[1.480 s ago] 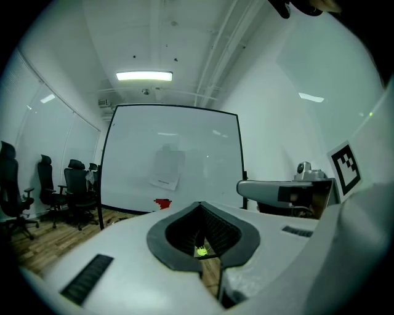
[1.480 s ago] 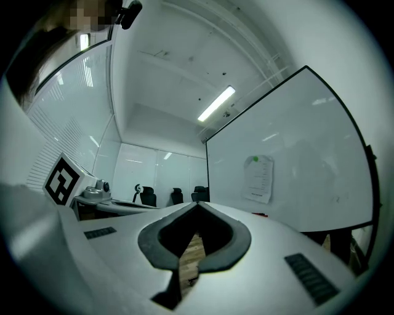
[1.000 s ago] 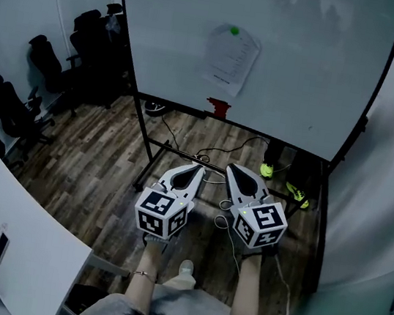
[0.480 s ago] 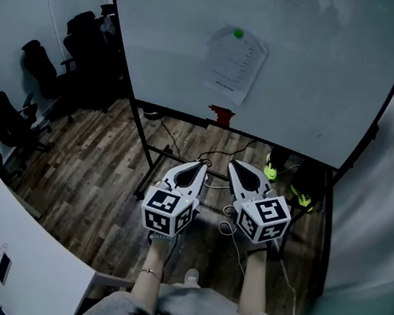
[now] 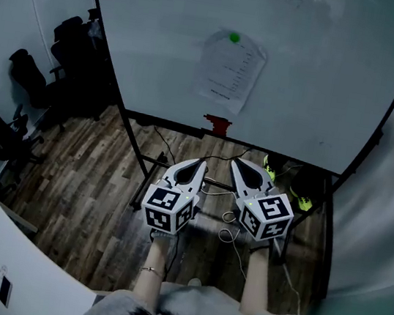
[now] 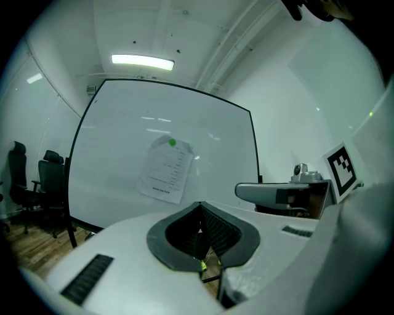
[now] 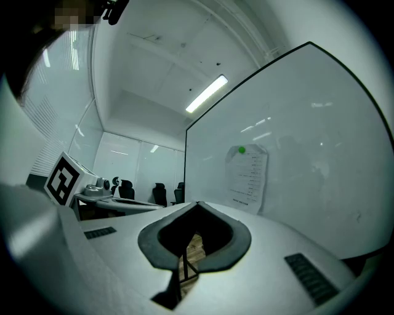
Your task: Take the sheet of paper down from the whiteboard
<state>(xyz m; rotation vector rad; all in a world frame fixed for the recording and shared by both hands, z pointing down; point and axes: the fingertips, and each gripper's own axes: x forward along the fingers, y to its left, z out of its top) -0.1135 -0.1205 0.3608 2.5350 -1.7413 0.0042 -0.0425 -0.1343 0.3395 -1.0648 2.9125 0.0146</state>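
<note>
1. I hold my left gripper (image 5: 200,162) and right gripper (image 5: 234,163) side by side and level, pointing at the whiteboard (image 5: 328,77). Both have their jaws closed on nothing.
2. The sheet of paper (image 5: 231,72) hangs mid-whiteboard under a green magnet (image 5: 234,38), well apart from both grippers.
3. Bare wood floor (image 5: 82,179) lies before the whiteboard, with office chairs (image 5: 24,81) to its left.

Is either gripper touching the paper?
No, the left gripper and right gripper are short of the whiteboard where the paper hangs.
</note>
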